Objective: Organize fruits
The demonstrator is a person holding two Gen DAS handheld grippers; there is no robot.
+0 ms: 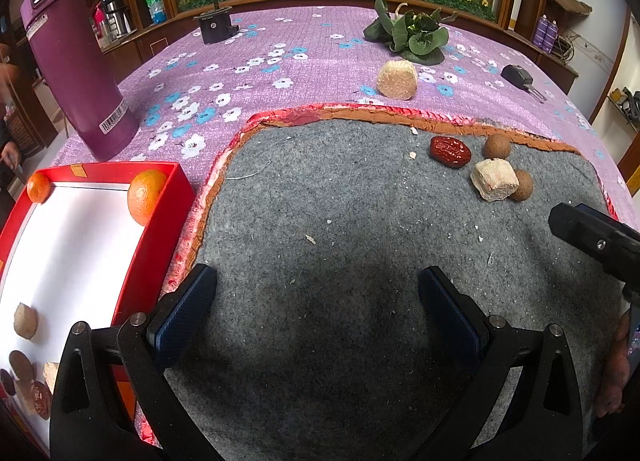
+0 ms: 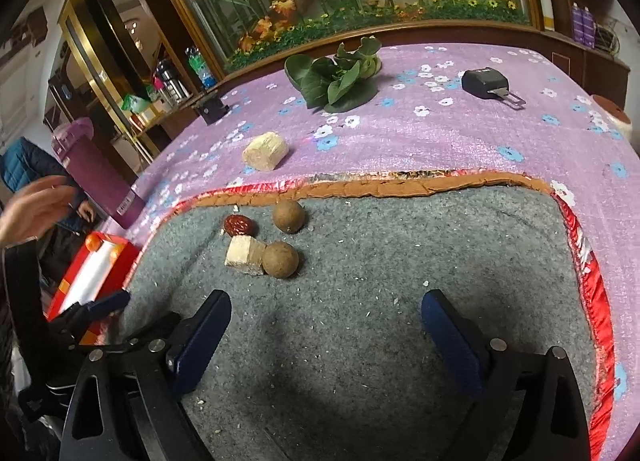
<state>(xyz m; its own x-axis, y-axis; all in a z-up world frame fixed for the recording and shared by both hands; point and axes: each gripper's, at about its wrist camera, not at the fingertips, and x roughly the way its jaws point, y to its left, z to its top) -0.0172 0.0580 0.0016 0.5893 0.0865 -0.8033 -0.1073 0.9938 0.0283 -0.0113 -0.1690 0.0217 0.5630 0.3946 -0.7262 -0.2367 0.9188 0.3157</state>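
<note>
meanwhile both the left gripper (image 1: pixel 316 301) and the right gripper (image 2: pixel 326 325) are hovering wide open and empty over the grey felt mat (image 1: pixel 320 221), where a red date (image 2: pixel 239 225), two longans (image 2: pixel 288 216) and a sugarcane chunk (image 2: pixel 245 255) are lying clustered, while two oranges (image 1: pixel 146 197) are sitting in the red box (image 1: pixel 156 245).

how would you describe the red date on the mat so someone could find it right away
Start at the grey felt mat on the purple flowered cloth. Near its far edge sits a small cluster; the red date is its only glossy, wrinkled, dark red piece, beside two round brown fruits and a pale block.
</note>
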